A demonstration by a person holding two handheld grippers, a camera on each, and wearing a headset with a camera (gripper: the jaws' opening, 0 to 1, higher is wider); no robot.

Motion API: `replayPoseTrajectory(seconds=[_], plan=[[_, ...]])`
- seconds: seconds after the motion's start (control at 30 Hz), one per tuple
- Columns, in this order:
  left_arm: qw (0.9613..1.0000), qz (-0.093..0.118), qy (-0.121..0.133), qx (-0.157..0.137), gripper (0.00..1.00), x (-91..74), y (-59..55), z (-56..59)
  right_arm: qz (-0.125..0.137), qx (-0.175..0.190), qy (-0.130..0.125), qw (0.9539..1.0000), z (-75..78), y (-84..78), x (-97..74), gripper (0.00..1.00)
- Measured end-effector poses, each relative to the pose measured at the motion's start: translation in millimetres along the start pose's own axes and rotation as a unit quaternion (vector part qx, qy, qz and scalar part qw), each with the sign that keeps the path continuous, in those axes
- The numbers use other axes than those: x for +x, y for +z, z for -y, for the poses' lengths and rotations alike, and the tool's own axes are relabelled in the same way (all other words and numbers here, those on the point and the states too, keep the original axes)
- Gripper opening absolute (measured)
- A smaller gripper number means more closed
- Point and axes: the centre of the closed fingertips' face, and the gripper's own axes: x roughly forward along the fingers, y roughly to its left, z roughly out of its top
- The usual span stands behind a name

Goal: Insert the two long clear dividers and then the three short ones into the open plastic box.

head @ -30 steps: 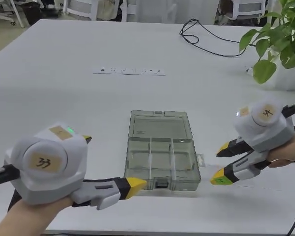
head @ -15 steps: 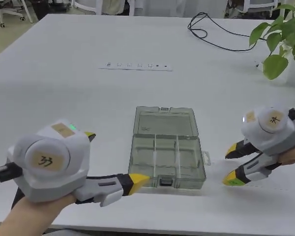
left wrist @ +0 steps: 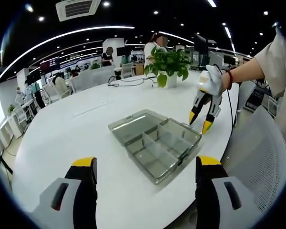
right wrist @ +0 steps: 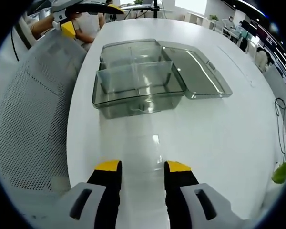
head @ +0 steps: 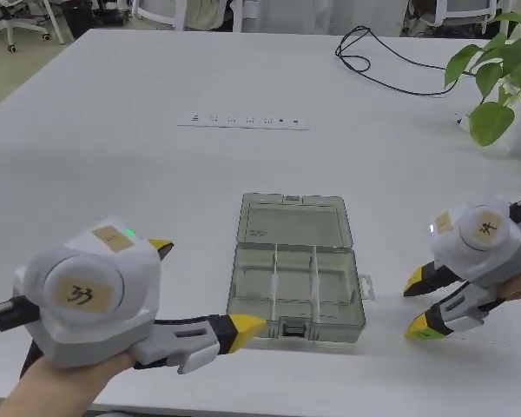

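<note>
Wide white desk [head: 104,148] here; leafy potted plant [head: 489,122] at its right edge; black cable [head: 340,52] looping nearby; strip lights [left wrist: 86,31] glowing overhead.

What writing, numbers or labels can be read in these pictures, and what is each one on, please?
"33": handwritten on the round sticker on the left gripper.
Handwritten mark on the round label on the right gripper: not clear enough to read.
Marks along the white strip on the table: too small to read.
Faint mark on the box lid: too small to read.
</note>
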Motion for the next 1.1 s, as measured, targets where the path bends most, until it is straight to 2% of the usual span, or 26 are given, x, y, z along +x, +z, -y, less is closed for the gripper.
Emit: replayPoseTrajectory(seconds=[0.13, 0.17, 0.5, 0.73, 0.8, 0.93, 1.1], plan=[[1.0000, 0.003, 0.001, 0.000, 0.86, -1.8, 2.7, 0.1, -0.008, -0.034, -0.007, 0.9994, 0.5, -2.1, 0.0, 0.34], [1.0000, 0.003, 0.002, 0.001, 0.86, -2.3, 2.6, -0.1, -0.007, -0.026, -0.006, 0.9996, 0.1, -1.3, 0.2, 0.34], [1.0000, -0.001, 0.004, 0.004, 0.86, -4.1, 0.9, -0.7, -0.008, -0.031, -0.007, 0.9995, -0.5, -1.7, 0.3, 0.33], [0.9999, 0.000, 0.007, 0.010, 0.85, -6.0, 1.6, -1.1, 0.003, -0.019, -0.022, 0.9996, -1.5, -2.4, -2.0, 0.32], [0.9999, 0.001, 0.006, 0.011, 0.84, -6.8, 2.3, -0.1, 0.010, -0.031, -0.044, 0.9985, -0.1, -0.4, -5.3, 0.32], [0.9999, 0.003, 0.004, 0.009, 0.81, -7.3, 3.1, 0.7, 0.021, -0.029, -0.067, 0.9971, 1.0, 1.8, -11.2, 0.32], [0.9999, 0.011, 0.000, -0.004, 0.78, -7.6, 4.6, 2.0, 0.029, -0.038, -0.107, 0.9931, 9.2, 4.1, -21.3, 0.32]])
